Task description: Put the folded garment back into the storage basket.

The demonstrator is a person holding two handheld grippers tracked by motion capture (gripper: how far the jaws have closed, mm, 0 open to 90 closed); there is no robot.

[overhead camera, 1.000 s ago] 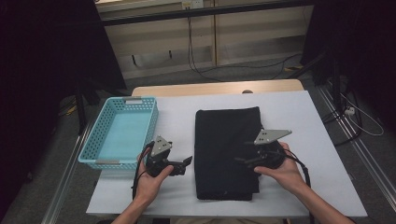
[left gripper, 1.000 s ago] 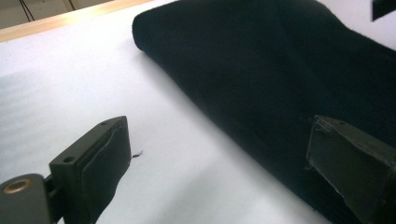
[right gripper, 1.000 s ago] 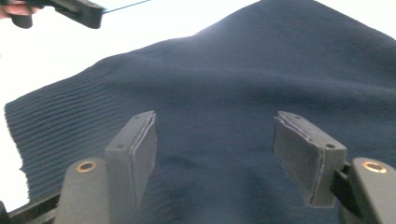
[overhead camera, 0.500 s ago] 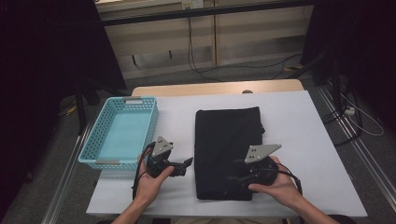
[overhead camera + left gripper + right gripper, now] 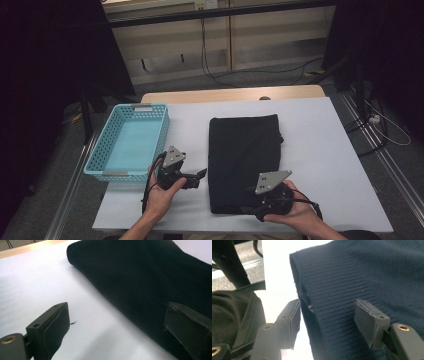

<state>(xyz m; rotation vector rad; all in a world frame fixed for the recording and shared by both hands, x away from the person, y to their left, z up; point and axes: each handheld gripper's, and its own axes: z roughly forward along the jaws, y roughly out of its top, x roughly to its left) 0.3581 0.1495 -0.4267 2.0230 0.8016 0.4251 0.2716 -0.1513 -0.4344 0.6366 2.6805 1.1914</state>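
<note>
From above, the folded dark navy ribbed knit garment (image 5: pixel 243 160) lies mid-table on the white tabletop (image 5: pixel 325 150), right of the turquoise plastic basket (image 5: pixel 127 142). My left gripper (image 5: pixel 117 322) gapes wide, empty, beside its long edge. My right gripper (image 5: pixel 327 317) straddles the near hem, open, holding nothing. It's soft, floppy cloth, so I judge the doubled hem the best place to pinch.

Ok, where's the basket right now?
In the high view the blue basket sits at the table's left edge, left of the folded black garment, just beyond the left gripper.
</note>
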